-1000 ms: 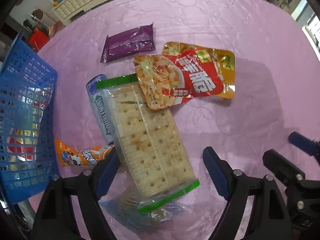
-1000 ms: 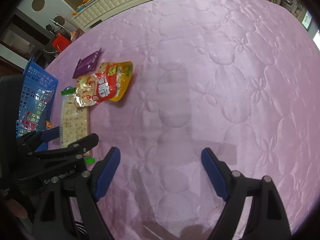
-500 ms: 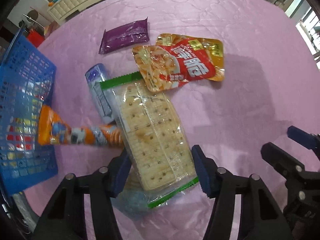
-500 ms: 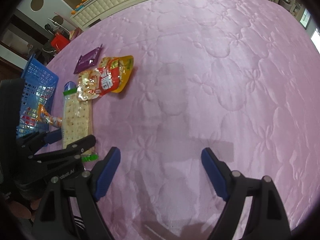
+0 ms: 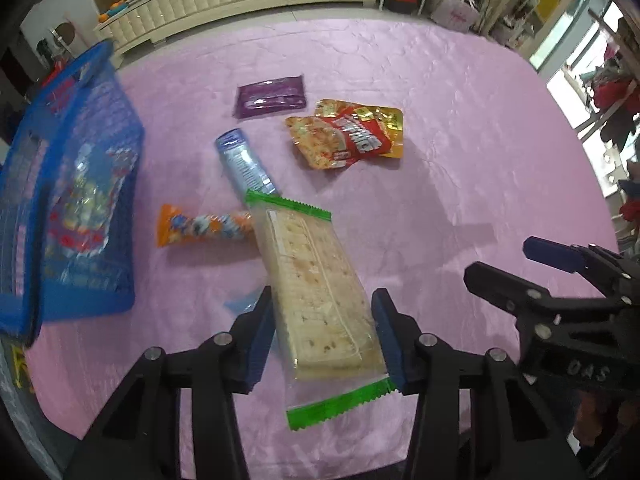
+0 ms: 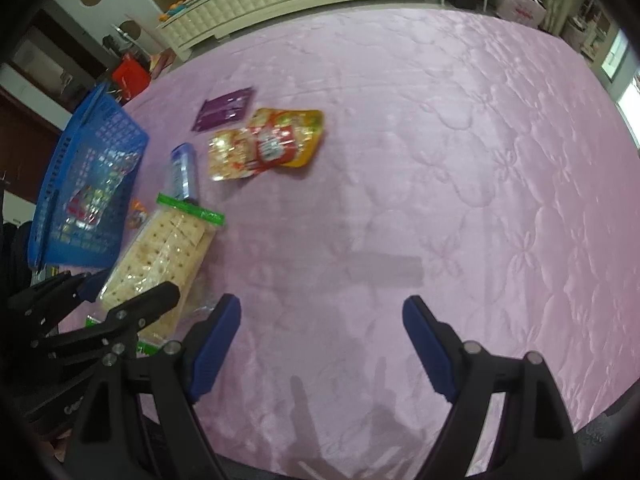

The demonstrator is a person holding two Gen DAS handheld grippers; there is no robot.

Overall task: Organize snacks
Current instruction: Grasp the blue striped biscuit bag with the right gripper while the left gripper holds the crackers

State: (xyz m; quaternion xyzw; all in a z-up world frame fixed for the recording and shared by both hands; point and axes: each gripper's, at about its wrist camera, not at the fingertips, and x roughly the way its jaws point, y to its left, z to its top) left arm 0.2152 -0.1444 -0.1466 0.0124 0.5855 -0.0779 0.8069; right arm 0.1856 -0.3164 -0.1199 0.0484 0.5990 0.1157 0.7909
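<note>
Left tool [image 5: 322, 330]: just closed, clamped on cracker packet [image 5: 316, 276], raised off pink worktop [image 5: 460, 160]. Right tool [image 6: 322, 342]: spread, empty. Step judged: transfer. Next: packet to be carried into blue basket [image 5: 100, 300], left.

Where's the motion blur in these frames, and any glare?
Left wrist: blue basket smeared by motion; cracker pack in the left claw fairly sharp. Right wrist: red-and-yellow pouch soft; sheen glare on the pink cloth at upper right.

Blue basket [image 5: 80, 184] motion-blurred, its left side cut off; contents unreadable.
</note>
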